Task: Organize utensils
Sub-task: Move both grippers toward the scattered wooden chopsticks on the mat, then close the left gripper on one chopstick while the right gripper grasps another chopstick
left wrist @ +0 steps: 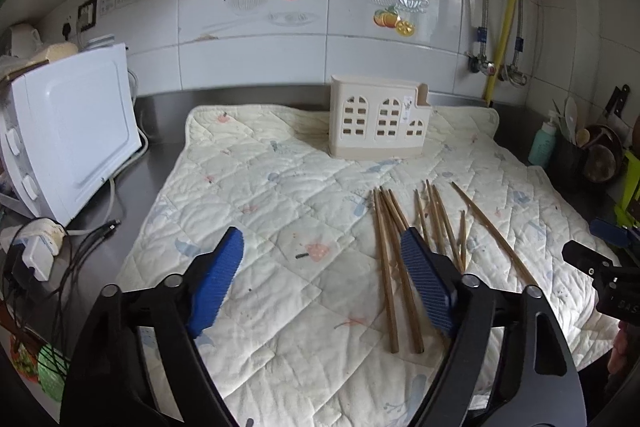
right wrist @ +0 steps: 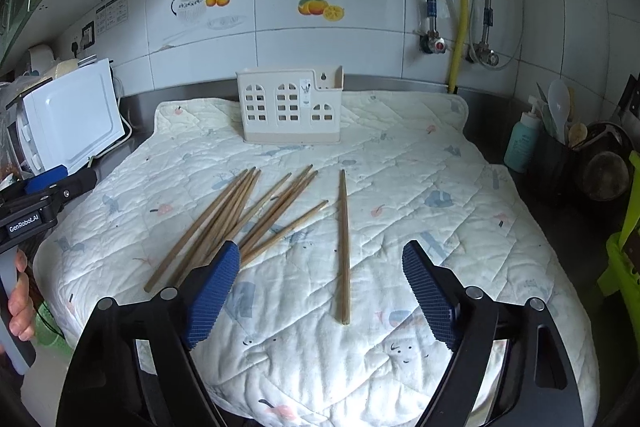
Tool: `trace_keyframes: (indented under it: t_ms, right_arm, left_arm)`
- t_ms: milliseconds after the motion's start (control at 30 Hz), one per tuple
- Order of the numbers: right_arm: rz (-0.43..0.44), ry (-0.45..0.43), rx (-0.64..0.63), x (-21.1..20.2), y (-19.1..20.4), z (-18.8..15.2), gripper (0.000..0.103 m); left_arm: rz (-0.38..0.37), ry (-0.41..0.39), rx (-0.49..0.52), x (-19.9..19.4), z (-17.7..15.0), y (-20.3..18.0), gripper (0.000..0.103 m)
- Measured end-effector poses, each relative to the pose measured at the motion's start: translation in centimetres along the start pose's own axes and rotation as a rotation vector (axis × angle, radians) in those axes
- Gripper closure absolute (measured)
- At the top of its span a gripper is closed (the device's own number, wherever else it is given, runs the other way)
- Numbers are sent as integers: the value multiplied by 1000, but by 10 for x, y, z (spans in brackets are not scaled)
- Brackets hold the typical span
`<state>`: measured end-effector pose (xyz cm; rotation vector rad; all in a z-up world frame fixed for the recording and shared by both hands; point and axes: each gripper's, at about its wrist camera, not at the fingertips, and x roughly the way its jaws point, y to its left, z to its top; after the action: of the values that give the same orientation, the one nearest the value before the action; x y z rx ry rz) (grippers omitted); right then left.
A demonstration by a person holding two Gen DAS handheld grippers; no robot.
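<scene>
The left hand-held gripper [left wrist: 322,281] hides part of the chopsticks [left wrist: 390,267]; the holder [right wrist: 290,107] label is unreadable.

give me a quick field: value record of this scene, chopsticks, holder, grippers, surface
surface: quilted mat on a steel counter
chopsticks: loose pile lying flat on the mat, none in the holder as far as visible
single pair: two chopsticks lying side by side, apart from the pile, toward the right
holder: cream holder upright at the back of the mat
left gripper: open, empty, pile beneath its right finger
right gripper: open, empty, the pair between its fingers below
task state: nothing picked up yet
</scene>
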<state>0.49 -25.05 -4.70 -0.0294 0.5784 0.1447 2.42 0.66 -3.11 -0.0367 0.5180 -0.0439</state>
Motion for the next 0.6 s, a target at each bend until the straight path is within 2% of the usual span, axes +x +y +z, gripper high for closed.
trace_keyframes:
  t_ms: [233,300,400,500,600]
  right_arm:
    - [9,42,28,13,-10,-11,32]
    - [13,59,33,19,-12,-14,40]
    - [27,78,41,26,-13,-18,45]
    - [33,91,40,32,-12,-21,52]
    - [44,103,48,38,-13,-24,54]
  left_arm:
    - [-74,121,-1,30,-23,-8,45]
    - [-99,160,1,39,-31,-11,49]
    - [-128,206,3,50,-41,-17,56]
    - [-141,236,7,58,-48,-23,60]
    - [-150,254,13,64,-51,-28,62]
